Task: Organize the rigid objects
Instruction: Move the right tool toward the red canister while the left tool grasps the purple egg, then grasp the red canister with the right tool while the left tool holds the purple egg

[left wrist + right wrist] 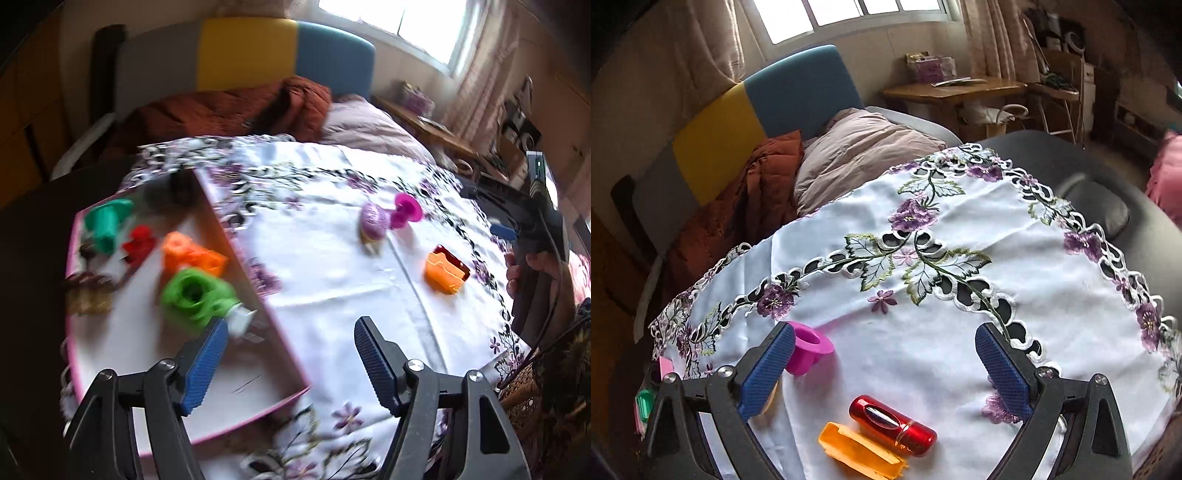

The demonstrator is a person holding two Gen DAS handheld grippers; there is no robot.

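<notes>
Hovering over the embroidered tablecloth point(960, 332), the right gripper point(886, 358) has its blue pads spread wide with nothing between them, and just below that gap lie a red capsule-shaped piece point(892, 424) and an orange block point(858, 452), side by side and touching. A magenta hat-shaped piece point(809, 349) sits right against the inner side of that gripper's left-hand finger, on the cloth. Over on the other side, the left gripper point(290, 363) is spread apart too, empty, poised above the near corner of the pink-edged tray point(288, 354). Inside the tray, blurred by motion, sit a green ring-shaped piece point(195, 295), an orange piece point(192, 256), a small red one point(138, 242) and a teal one point(107, 223), with a small white object point(242, 319) just beside the green ring. From the left wrist view, a purple speckled piece point(373, 223) stands out on the cloth next to the magenta one, well apart from the tray, and a hand point(528, 269) grips the other tool's handle at the right edge.
</notes>
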